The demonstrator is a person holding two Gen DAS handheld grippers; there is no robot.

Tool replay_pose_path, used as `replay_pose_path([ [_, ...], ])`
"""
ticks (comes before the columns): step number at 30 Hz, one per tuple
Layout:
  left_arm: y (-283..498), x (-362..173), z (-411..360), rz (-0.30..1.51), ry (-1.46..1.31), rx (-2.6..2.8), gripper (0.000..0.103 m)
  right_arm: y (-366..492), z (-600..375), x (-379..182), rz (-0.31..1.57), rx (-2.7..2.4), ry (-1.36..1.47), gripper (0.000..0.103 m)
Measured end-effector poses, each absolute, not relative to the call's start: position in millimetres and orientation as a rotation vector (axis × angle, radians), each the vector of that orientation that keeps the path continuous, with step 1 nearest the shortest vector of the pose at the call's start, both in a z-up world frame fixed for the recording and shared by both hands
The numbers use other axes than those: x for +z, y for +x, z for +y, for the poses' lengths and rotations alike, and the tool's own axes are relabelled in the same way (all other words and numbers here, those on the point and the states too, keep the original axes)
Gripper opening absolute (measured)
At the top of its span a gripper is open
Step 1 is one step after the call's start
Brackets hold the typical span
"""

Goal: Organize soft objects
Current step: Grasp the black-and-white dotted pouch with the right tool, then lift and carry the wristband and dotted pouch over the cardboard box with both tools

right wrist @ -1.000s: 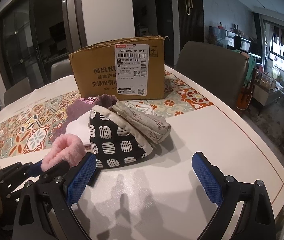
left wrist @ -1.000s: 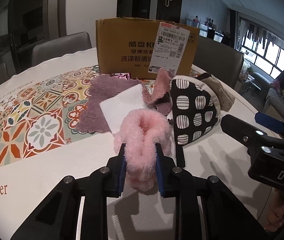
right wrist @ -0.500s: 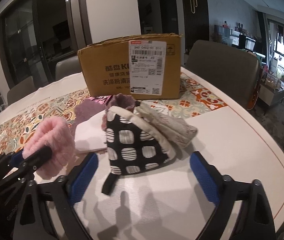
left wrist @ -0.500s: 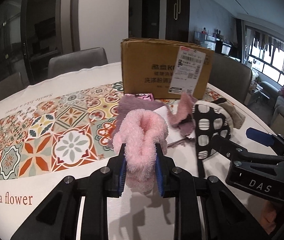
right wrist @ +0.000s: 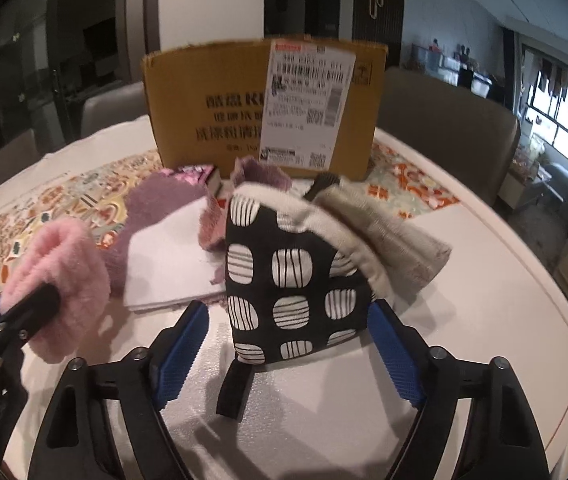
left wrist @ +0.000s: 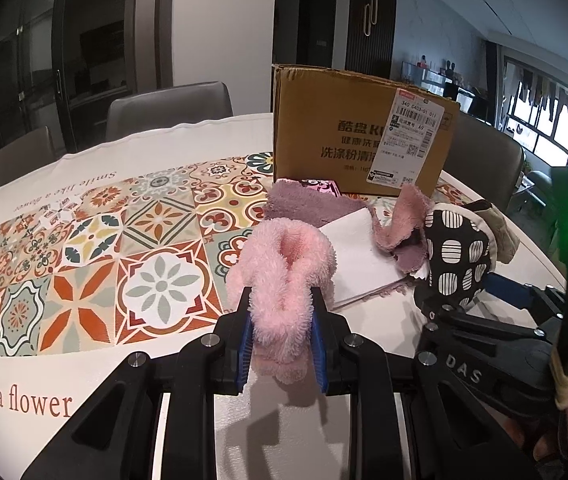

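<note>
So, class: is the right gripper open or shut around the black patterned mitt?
Open. The right gripper has its jaws spread either side of the black patterned mitt, with gaps showing.

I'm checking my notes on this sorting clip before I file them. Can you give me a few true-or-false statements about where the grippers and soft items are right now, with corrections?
1. The left gripper is shut on the pink fluffy cloth. True.
2. The right gripper is clamped on the black-and-white patterned mitt. False: its jaws are open, one on each side of the mitt.
3. The cardboard box stands behind the pile of soft items. True.
4. The white folded cloth lies inside the box. False: it lies on the table in front of it, on the purple towel.
</note>
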State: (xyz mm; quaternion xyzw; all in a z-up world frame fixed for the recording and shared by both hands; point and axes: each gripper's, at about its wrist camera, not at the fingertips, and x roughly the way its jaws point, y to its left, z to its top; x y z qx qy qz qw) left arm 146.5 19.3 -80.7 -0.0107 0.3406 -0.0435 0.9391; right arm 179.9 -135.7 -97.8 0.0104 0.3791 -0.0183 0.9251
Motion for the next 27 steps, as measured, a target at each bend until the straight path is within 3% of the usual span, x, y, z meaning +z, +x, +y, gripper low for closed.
replay_pose_path([
  [7, 146.0, -81.0, 13.8, 0.699, -0.021, -0.107, 0.025, 182.5, -142.8, -101.8, 0.807, -0.084, 0.041, 0.065],
  [11, 142.4, -77.5, 10.4, 0.691, -0.018, -0.115, 0.026, 179.0, -144.6, -100.7, 0.802, -0.067, 0.052, 0.038],
  [14, 139.5, -72.7, 6.8, 0.683, -0.018, -0.12, 0.025, 172.3, -147.1, -96.9, 0.788, -0.056, 0.057, 0.026],
  [20, 129.4, -60.1, -2.0, 0.664, -0.027, -0.136, 0.025, 160.4, -157.8, -86.1, 0.784, -0.023, 0.107, 0.019],
  [27, 116.7, -42.8, -7.8, 0.635, -0.026, -0.141, 0.026, 141.7, -167.2, -71.9, 0.77, 0.009, 0.167, 0.018],
])
